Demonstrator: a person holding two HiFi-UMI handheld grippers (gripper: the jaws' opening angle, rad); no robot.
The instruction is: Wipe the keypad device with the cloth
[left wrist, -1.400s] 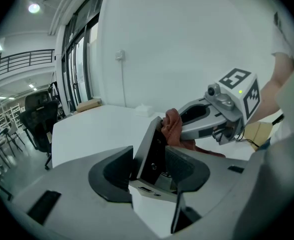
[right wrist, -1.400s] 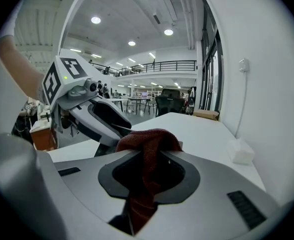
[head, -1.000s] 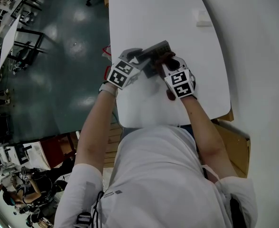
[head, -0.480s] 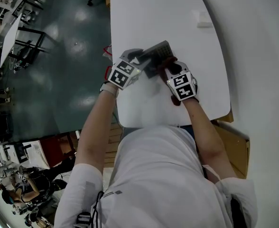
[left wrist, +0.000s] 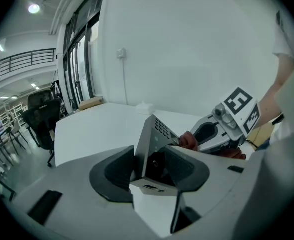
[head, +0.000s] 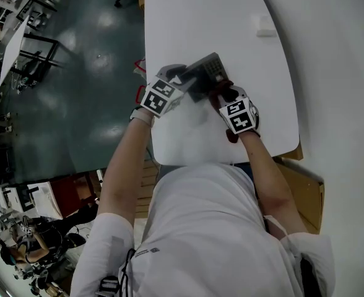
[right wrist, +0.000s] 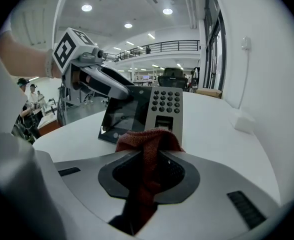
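The grey keypad device (head: 204, 73) stands tilted on the white table (head: 200, 17), with a dark screen (right wrist: 122, 115) and number keys (right wrist: 166, 101). My left gripper (head: 183, 85) is shut on the device's left edge; its back (left wrist: 154, 156) fills the space between the jaws. My right gripper (head: 220, 93) is shut on a dark red cloth (right wrist: 147, 143), whose bunched end presses at the device's lower front edge. The cloth (head: 218, 90) shows between the two grippers in the head view, and beside the device (left wrist: 188, 140) in the left gripper view.
A small white box (head: 265, 25) lies on the table near the wall. The table's near edge (head: 188, 159) is just in front of the person's body. A brown box (head: 306, 187) stands by the right arm. Dark green floor (head: 77, 73) lies to the left.
My right gripper has drawn back toward the person with the cloth, sliding down the device's face. The left gripper and the device stay put.
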